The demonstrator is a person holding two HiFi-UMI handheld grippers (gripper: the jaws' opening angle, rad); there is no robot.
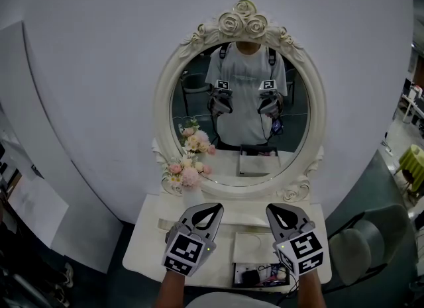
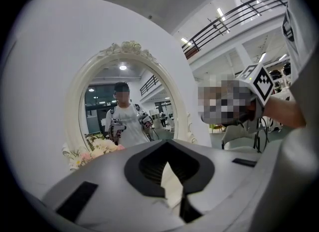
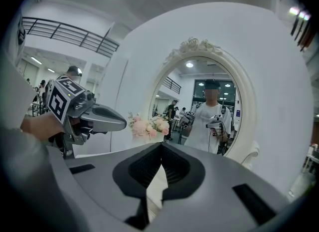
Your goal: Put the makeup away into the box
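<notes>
In the head view both grippers hover side by side over a white vanity table (image 1: 149, 247), pointing at the mirror. My left gripper (image 1: 215, 206) is shut and holds nothing; its tips (image 2: 167, 141) meet in the left gripper view. My right gripper (image 1: 270, 207) also looks shut and bare, its tips (image 3: 160, 143) touching. A white open box (image 1: 255, 247) lies on the table below the right gripper. Small dark and pink makeup items (image 1: 260, 275) sit in its near part by the table's front edge. Neither gripper touches them.
An oval mirror in an ornate white frame (image 1: 162, 101) stands at the table's back and reflects the person and both grippers. Pink and white flowers (image 1: 185, 173) stand at its lower left. A grey chair (image 1: 361, 247) is to the right of the table.
</notes>
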